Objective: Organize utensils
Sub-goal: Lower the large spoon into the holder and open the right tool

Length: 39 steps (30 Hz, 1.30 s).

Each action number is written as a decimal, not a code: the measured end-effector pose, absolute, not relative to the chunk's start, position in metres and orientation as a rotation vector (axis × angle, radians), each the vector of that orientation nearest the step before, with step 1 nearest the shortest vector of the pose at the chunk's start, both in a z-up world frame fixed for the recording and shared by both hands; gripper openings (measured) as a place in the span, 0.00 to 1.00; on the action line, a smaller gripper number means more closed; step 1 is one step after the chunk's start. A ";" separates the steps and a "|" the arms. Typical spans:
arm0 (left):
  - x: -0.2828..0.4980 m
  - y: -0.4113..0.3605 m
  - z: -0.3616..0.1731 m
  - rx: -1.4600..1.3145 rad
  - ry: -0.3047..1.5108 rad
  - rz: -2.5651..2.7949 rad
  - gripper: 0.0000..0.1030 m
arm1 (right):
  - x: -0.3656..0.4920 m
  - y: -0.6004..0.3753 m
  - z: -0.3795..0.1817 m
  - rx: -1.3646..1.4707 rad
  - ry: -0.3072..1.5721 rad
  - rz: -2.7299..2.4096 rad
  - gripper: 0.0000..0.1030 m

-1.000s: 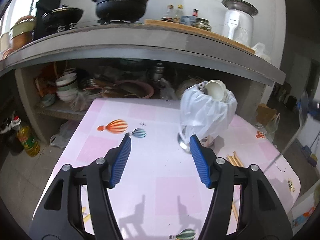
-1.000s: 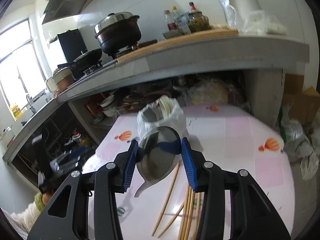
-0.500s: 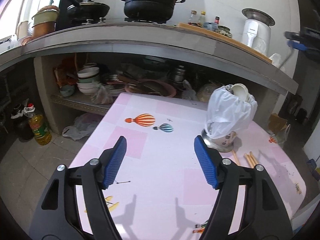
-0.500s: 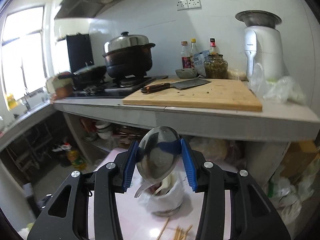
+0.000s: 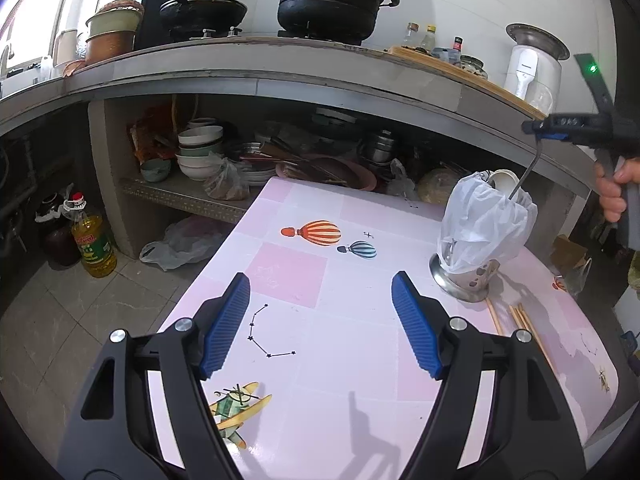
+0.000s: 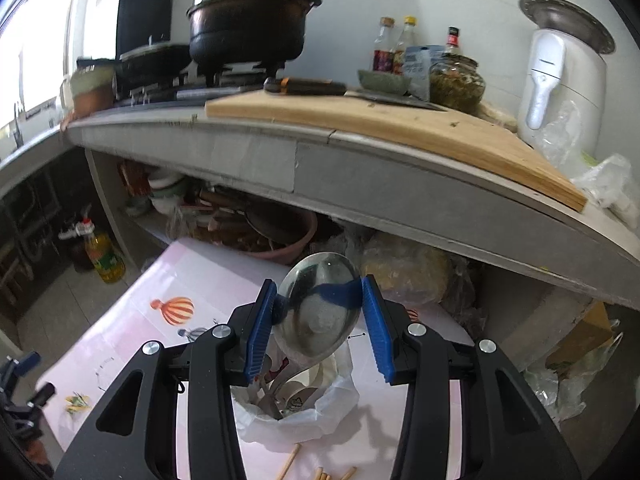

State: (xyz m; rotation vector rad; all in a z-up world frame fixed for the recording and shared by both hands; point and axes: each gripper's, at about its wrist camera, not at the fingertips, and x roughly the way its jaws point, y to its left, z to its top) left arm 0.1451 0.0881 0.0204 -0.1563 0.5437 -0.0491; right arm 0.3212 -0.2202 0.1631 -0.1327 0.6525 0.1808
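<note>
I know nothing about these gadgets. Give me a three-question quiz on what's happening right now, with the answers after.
1. True or false: the left gripper is clamped on a utensil.
2. What does the right gripper hold? A) a chopstick B) a metal spoon C) a knife
3. Fill in: the spoon's handle points down into the ____-lined utensil holder.

Key
1. False. Its jaws stand open over the pink table with nothing between them.
2. B. The metal spoon sits bowl-up between the blue pads.
3. Bag. A white plastic bag lines the utensil holder; chopsticks lie on the table beside it.
</note>
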 end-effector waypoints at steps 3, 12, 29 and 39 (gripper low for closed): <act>0.145 0.089 0.020 -0.162 0.544 -0.049 0.68 | 0.329 -0.211 0.152 -0.168 0.669 0.179 0.41; 0.144 0.092 0.017 -0.179 0.556 -0.048 0.68 | 0.338 -0.194 0.125 -0.244 0.708 0.211 0.42; 0.145 0.087 0.017 -0.169 0.566 -0.057 0.69 | 0.342 -0.171 0.099 -0.372 0.762 0.281 0.42; 0.145 0.085 0.019 -0.171 0.559 -0.057 0.71 | 0.345 -0.174 0.104 -0.335 0.787 0.292 0.44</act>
